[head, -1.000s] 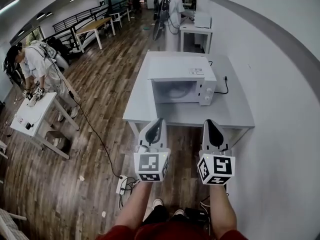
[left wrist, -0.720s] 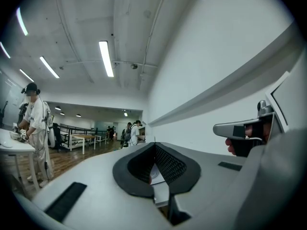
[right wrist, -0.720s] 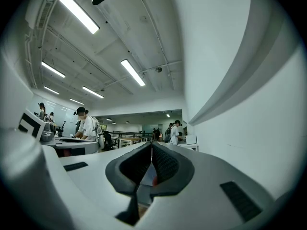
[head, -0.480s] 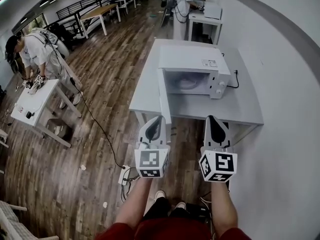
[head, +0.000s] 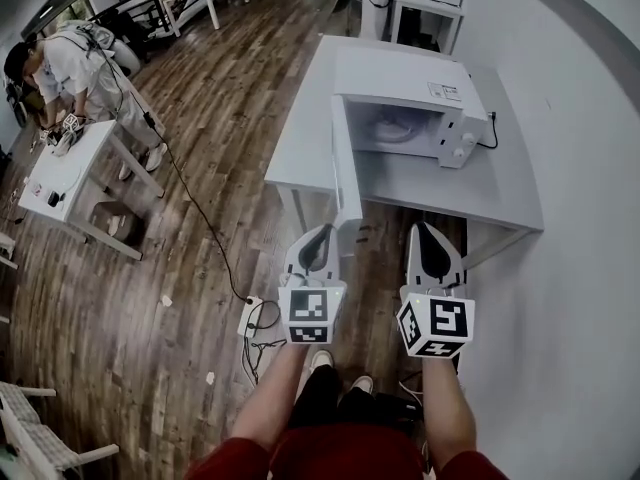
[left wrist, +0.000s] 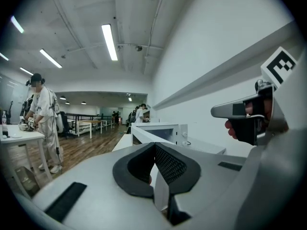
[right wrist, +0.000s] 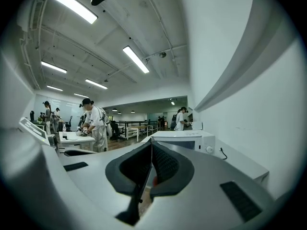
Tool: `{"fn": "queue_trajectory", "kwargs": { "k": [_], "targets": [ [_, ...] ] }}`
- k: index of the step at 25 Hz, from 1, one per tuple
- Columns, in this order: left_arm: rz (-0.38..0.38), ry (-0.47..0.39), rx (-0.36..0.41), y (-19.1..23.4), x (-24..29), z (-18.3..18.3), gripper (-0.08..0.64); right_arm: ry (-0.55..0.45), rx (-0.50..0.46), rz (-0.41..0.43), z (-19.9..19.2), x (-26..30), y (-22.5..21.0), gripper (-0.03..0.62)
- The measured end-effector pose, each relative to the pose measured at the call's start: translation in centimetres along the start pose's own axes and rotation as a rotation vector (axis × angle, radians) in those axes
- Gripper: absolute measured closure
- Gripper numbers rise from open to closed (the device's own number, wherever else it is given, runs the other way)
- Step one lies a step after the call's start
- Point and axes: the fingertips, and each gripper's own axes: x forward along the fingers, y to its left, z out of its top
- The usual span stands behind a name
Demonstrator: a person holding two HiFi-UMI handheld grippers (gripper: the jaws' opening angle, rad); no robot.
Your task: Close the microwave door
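standing at the far left, a person [head: 70, 63] in white bends over a small white table [head: 82, 168]; a black cable [head: 190, 208] runs across the wood floor to a power strip [head: 248, 318]; next along, left gripper [head: 322, 232] held out low in front of the body, jaws pressed together with nothing between them, same reading in its own view [left wrist: 153, 145]; its tip sits near the outer edge of the microwave door [head: 345, 163], contact not clear; door is swung wide open, standing edge-on out from the left side of the microwave [head: 410, 88] toward the person; microwave sits on a grey table [head: 440, 190] against the wall, cavity open with a pale round dish [head: 390, 128] inside, knobs on its right panel; in the left gripper view the microwave [left wrist: 163, 131] shows straight ahead beyond the jaws; right gripper [head: 428, 230] level with the left one and apart from it, jaws also together and empty [right wrist: 151, 143], pointing at the table's front edge right of the door; white wall [head: 590, 218] fills the far right
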Motion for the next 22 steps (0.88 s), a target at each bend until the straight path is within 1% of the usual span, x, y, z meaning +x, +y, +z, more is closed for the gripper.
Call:
{"fn": "queue_trajectory", "kwargs": {
  "k": [4, 8, 16, 22],
  "targets": [
    [-0.011, 0.05, -0.007, 0.2, 1.2, -2.6, 0.534, 0.035, -0.002, -0.001, -1.7, 0.8, 0.2, 0.565],
    [-0.039, 0.077, -0.018, 0.3, 2.4, -4.1, 0.534, 0.057, -0.008, -0.02, -2.5, 1.5, 0.1, 0.565],
    [-0.104, 0.082, -0.033, -0.2, 4.2, -4.7, 0.534, 0.076, -0.014, -0.075, -3.2, 2.7, -0.7, 0.565],
    [-0.193, 0.068, -0.029, -2.4, 5.3, -4.9, 0.534, 0.072, -0.021, -0.137, -3.4, 2.6, -1.8, 0.565]
  ]
}}
